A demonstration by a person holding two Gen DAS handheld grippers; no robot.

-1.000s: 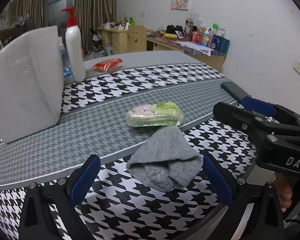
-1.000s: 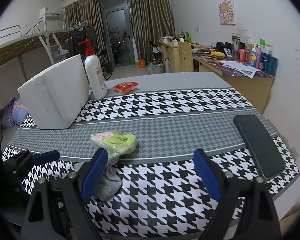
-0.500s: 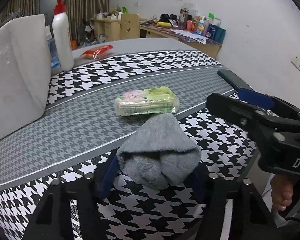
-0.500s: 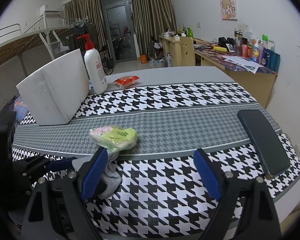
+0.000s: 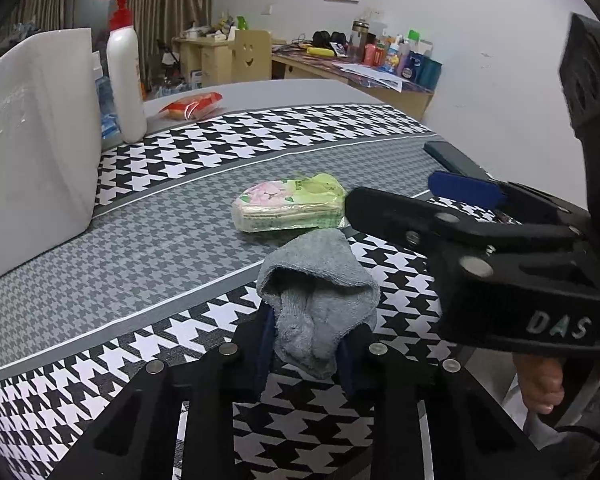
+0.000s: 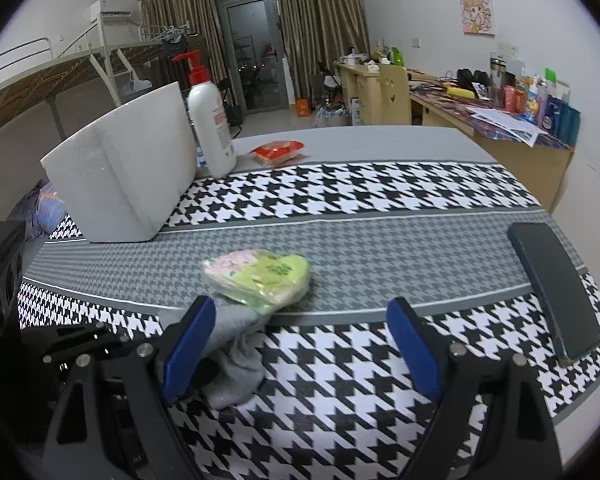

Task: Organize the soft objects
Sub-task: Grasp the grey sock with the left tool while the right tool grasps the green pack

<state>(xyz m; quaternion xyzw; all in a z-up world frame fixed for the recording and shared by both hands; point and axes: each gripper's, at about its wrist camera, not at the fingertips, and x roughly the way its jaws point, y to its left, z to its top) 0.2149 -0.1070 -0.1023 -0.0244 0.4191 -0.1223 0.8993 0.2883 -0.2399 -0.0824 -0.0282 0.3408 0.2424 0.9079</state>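
A crumpled grey cloth lies on the houndstooth tablecloth near the table's front edge. My left gripper has its jaws closing on the cloth's near end, and the blue pads squeeze it into a bunch. Just behind the cloth sits a green and pink tissue pack. In the right wrist view my right gripper stands open above the tablecloth with nothing between its fingers. The tissue pack is just beyond its left finger and the grey cloth is beside that finger.
A white foam box stands at the back left with a red-capped pump bottle beside it. A red packet lies farther back. A dark phone rests near the table's right edge. A hand holds the right gripper.
The left gripper's jaws came together from wide open onto the grey cloth, bunching it up. The right gripper stayed open and hardly moved.
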